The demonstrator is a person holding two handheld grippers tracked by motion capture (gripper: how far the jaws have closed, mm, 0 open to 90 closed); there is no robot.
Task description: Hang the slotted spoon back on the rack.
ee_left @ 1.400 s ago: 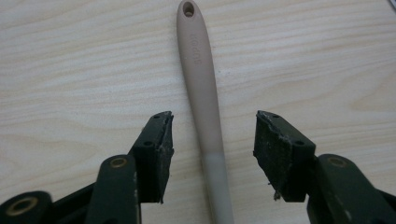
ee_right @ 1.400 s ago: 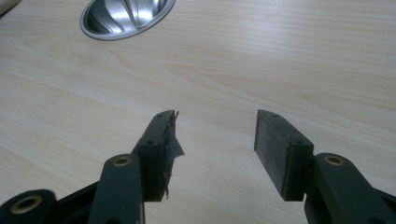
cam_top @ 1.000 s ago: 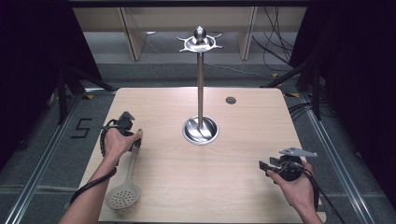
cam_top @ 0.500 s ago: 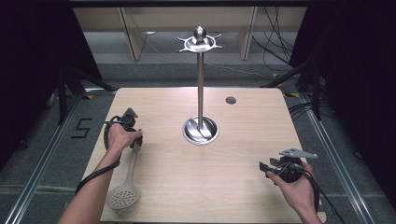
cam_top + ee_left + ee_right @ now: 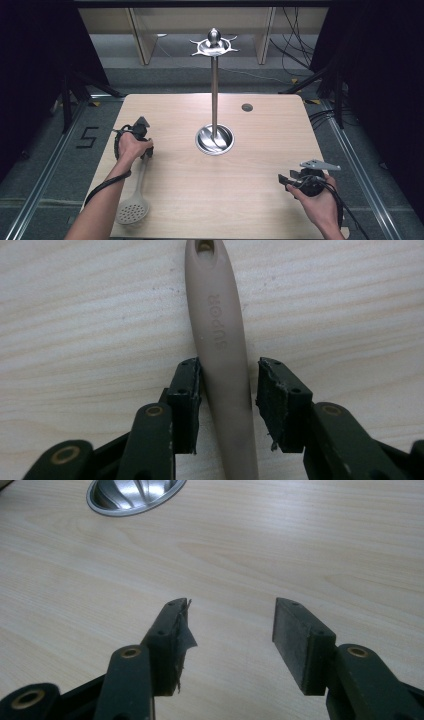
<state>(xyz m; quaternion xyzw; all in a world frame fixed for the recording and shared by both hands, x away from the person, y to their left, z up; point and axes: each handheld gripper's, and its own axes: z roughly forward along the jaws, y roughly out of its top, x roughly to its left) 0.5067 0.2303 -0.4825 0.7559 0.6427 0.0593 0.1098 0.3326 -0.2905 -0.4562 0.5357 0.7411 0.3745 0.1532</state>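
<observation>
Left hand-held gripper (image 5: 225, 390): jaws straddle the handle of the slotted spoon (image 5: 222, 360); one pad touches the handle, the other stands a little off it, so not clamped yet. In the high view it sits at the bench's left side (image 5: 142, 145), under the person's left hand (image 5: 131, 146).
Right hand-held gripper (image 5: 232, 630): released, jaws wide apart, nothing between them, just bare bench (image 5: 300, 540). In the high view it sits near the front right corner (image 5: 287, 179), in the right hand (image 5: 320, 197), jaws pointing toward the bench centre.
Slotted spoon: grey-beige, lying flat on the bench, handle end with a hanging hole pointing away from the person, perforated head (image 5: 133, 210) near the front left edge. Raised lettering on the handle.
Stand (image 5: 214, 90): steel pole upright in a round dished base at the bench centre, hook ring and ball on top. Well apart from both grippers.
Base: its rim shows in the right gripper view (image 5: 132, 495), top left.
Small dark disc (image 5: 247, 107): on the bench, beyond the stand to the right.
</observation>
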